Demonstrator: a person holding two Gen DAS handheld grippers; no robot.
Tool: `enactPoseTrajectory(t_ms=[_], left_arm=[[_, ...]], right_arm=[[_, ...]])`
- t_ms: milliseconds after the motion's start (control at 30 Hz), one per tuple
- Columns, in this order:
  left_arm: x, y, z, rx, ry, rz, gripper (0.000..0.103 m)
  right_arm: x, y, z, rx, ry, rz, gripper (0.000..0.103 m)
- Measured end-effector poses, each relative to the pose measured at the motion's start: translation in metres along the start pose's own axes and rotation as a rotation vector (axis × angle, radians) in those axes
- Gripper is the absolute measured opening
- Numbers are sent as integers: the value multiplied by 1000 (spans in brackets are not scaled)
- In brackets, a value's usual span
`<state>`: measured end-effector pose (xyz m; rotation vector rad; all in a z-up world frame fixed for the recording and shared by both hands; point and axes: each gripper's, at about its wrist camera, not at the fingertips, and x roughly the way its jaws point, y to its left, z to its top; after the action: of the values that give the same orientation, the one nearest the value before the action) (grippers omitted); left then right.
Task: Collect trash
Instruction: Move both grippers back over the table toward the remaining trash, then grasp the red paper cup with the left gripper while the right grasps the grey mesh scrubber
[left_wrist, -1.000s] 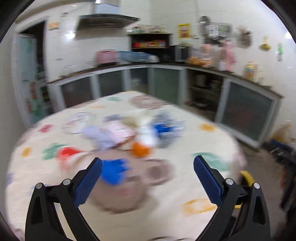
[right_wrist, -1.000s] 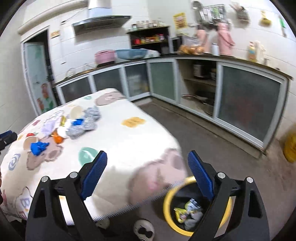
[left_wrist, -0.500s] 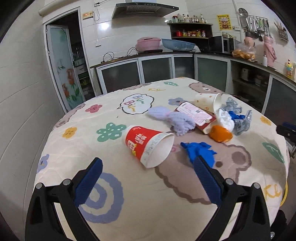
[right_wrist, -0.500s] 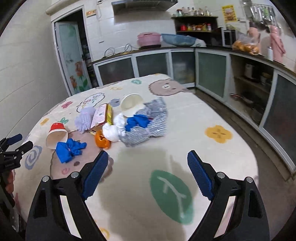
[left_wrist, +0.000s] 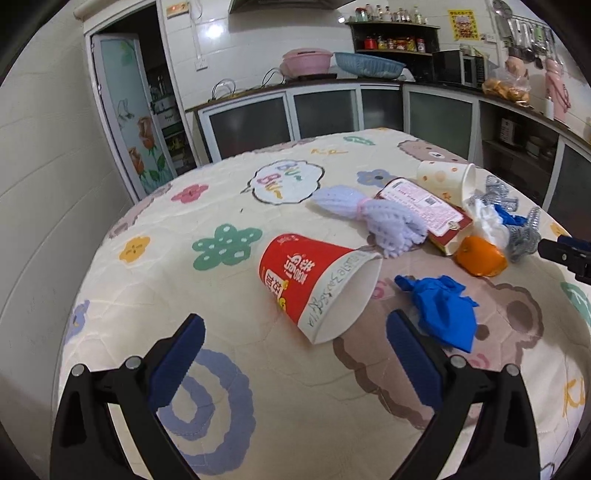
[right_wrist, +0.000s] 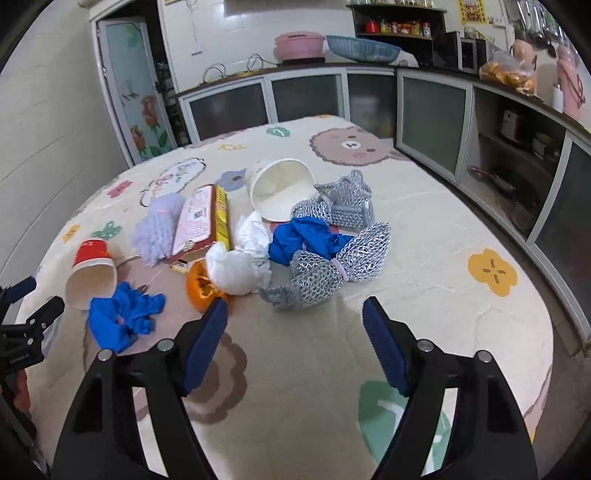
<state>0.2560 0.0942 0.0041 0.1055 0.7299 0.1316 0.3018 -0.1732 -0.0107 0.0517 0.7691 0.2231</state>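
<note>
Trash is lying in a loose cluster on the table (left_wrist: 155, 280), which is wearing a cream cloth printed with flowers and bears. A red paper cup (left_wrist: 314, 278) is lying on its side, mouth toward the left claw (left_wrist: 295, 343), which is hovering spread wide with nothing between its jaws. Just right of the cup, a crumpled blue glove (left_wrist: 443, 314) is sitting beside the claw's right finger. Farther back are lying a lilac mesh puff (left_wrist: 369, 218), a pink-labelled flat box (left_wrist: 424, 210), an orange peel (left_wrist: 480, 254) and a spotted paper cup (left_wrist: 447, 181) on its side.

The right claw (right_wrist: 295, 321) is closing with nothing between its jaws — just ahead are lying silver mesh scrubbers (right_wrist: 340, 254), white crumpled paper (right_wrist: 240, 262) and a second blue glove (right_wrist: 303, 240). Bare cloth is lying open nearer both claws, and the table's right edge is dropping toward the floor beside the cabinets (right_wrist: 436, 118).
</note>
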Motion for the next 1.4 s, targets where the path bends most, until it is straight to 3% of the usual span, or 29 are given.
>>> enactPoseTrajectory(t_ms=[433, 867, 933, 1033, 1100, 1200, 1400], left_arm=[[36, 7, 8, -67, 80, -15, 95], [46, 9, 17, -97, 92, -47, 94], [49, 10, 16, -108, 101, -59, 84], [56, 12, 14, -127, 141, -81, 58], [62, 14, 12, -138, 171, -105, 31], [66, 14, 11, -145, 194, -124, 12], [54, 16, 12, -152, 172, -153, 9]], right_arm=[[33, -9, 9, 90, 59, 8, 70], [46, -14, 11, 129, 77, 5, 57], [48, -16, 11, 141, 88, 8, 48], [52, -20, 10, 154, 108, -7, 32], [51, -23, 9, 170, 109, 2, 26], [47, -25, 8, 177, 105, 8, 19], [29, -28, 2, 198, 115, 31, 19]])
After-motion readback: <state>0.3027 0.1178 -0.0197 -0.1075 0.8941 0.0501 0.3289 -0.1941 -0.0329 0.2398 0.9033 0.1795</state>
